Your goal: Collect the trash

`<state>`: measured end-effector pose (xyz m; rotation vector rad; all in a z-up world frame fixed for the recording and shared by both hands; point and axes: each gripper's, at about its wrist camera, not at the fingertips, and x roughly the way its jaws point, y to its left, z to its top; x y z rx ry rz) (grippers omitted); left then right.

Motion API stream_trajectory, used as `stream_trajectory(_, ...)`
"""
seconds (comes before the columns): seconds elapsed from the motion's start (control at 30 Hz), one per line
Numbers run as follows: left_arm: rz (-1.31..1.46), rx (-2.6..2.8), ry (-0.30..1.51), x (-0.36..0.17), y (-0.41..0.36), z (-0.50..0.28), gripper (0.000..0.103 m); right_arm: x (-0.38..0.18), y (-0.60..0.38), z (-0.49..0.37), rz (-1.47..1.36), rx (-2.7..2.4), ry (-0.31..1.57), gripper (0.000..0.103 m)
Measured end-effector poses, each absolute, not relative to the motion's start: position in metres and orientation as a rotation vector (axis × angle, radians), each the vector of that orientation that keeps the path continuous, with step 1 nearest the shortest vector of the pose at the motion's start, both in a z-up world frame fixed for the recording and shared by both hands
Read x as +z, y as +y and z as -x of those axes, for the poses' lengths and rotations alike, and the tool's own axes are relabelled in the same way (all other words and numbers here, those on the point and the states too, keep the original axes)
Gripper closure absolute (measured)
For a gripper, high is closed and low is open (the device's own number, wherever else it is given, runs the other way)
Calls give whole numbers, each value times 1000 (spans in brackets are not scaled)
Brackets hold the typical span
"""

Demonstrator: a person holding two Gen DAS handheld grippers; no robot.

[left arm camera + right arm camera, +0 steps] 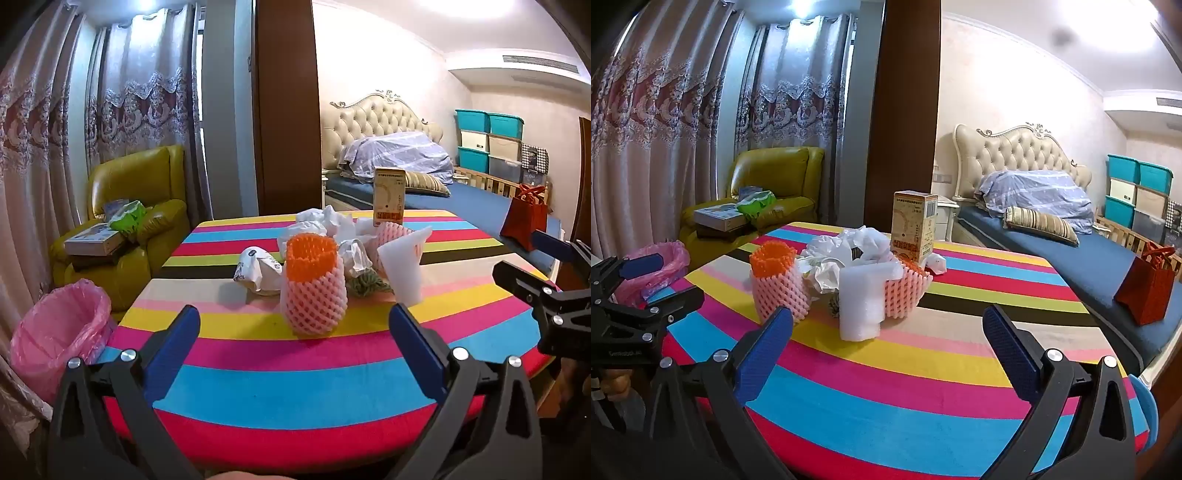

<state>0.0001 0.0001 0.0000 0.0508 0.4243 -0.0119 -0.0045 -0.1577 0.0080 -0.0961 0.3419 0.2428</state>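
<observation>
A heap of trash lies mid-table on the striped cloth (pixel 295 387): a pink foam fruit net with an orange lining (pixel 314 291) (pixel 777 284), a white foam sleeve (pixel 402 269) (pixel 862 302), a second pink net (pixel 908 291), crumpled white paper (pixel 332 221) (pixel 849 243), a printed paper wrapper (pixel 258 271) and an upright yellow carton (pixel 388 197) (pixel 916 225). My left gripper (pixel 295 317) is open, just short of the orange-lined net. My right gripper (pixel 886 317) is open, in front of the white sleeve, nothing between its fingers.
A bin with a pink liner (pixel 59 328) (pixel 657 273) stands on the floor off the table's left edge. A yellow armchair (pixel 129 229) with books sits behind it. A bed (pixel 1071 254) and a red bag (pixel 1148 288) lie to the right.
</observation>
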Motion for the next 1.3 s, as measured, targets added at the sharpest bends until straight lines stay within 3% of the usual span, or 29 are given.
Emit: stream_trajectory(1.3, -45, -2, 420, 3, 6, 8, 4, 4, -153, 1, 79, 260, 356, 6)
